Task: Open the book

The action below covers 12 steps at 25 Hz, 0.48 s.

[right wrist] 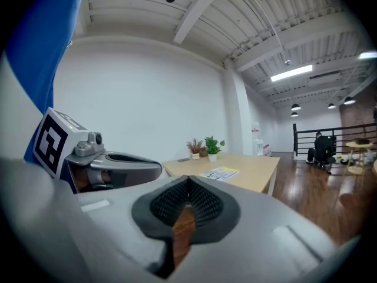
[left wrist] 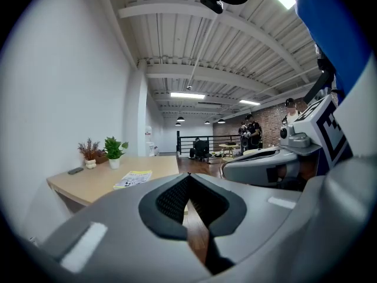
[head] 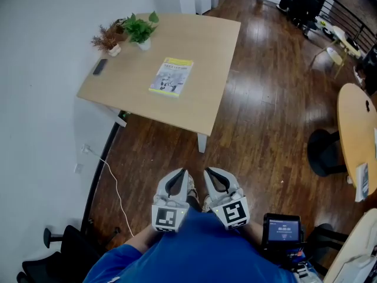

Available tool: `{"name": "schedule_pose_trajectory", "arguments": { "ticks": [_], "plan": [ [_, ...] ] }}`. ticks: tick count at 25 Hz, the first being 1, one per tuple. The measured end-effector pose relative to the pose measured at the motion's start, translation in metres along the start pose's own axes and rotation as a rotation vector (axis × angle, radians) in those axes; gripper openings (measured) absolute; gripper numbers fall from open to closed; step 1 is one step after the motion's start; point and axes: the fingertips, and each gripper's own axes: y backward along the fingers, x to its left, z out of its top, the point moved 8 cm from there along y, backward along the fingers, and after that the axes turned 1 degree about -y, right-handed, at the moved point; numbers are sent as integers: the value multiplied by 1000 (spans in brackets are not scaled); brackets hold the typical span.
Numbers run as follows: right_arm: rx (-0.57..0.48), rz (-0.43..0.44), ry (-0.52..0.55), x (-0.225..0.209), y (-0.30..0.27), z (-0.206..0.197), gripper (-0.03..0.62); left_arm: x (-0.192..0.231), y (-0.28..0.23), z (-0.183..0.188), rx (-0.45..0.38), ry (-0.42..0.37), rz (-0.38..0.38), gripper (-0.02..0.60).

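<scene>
The table (head: 218, 69) stands against the wall (head: 35, 69) at the left. The book (head: 171, 76) lies flat near the table's middle. Behind it, at the far wall-side corner, a leafy plant (head: 140, 30) and a dried plant (head: 108, 40) stand side by side. A small flat device (head: 100, 66) lies before them, near the wall-side edge. The left gripper (head: 181, 171) and right gripper (head: 207, 171) sit side by side over the floor (head: 265, 117), well apart from the table. A round table (head: 353, 122) stands at the right.
</scene>
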Motion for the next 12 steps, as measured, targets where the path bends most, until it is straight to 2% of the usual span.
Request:
{"name": "schedule_pose_trajectory", "arguments": {
  "ticks": [12],
  "plan": [
    [18,-72,26,-34,-100,31,2,91,-86,13,-13,-1,-82,8]
  ]
}}
